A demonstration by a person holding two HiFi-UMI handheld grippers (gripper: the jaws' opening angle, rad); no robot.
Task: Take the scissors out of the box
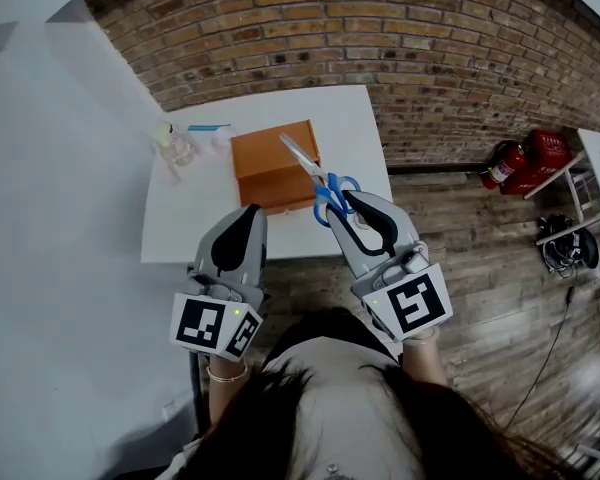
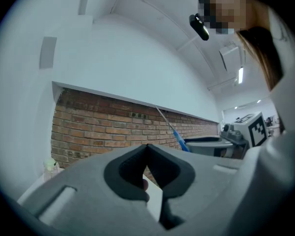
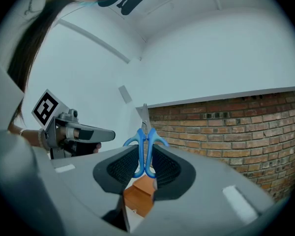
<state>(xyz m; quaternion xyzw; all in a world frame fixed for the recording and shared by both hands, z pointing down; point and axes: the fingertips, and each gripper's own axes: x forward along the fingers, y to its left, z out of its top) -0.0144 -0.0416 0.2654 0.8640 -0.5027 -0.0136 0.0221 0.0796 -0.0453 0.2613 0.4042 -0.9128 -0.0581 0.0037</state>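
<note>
The scissors [image 1: 318, 176] are clamped by their blue handles in my right tool [image 1: 348, 204], blades pointing away from me, held in the air above the orange box [image 1: 265, 168] on the white bench [image 1: 185, 213]. My left tool [image 1: 248, 214] is clenched on nothing, level, over the bench's front edge.

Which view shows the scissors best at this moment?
The head view: it shows the whole scissors, blades and blue handles, over the orange box and held in the right tongs. The right gripper view shows mainly the handles edge-on, pinched in the tongs. The left gripper view catches only a thin distant sliver.
</note>
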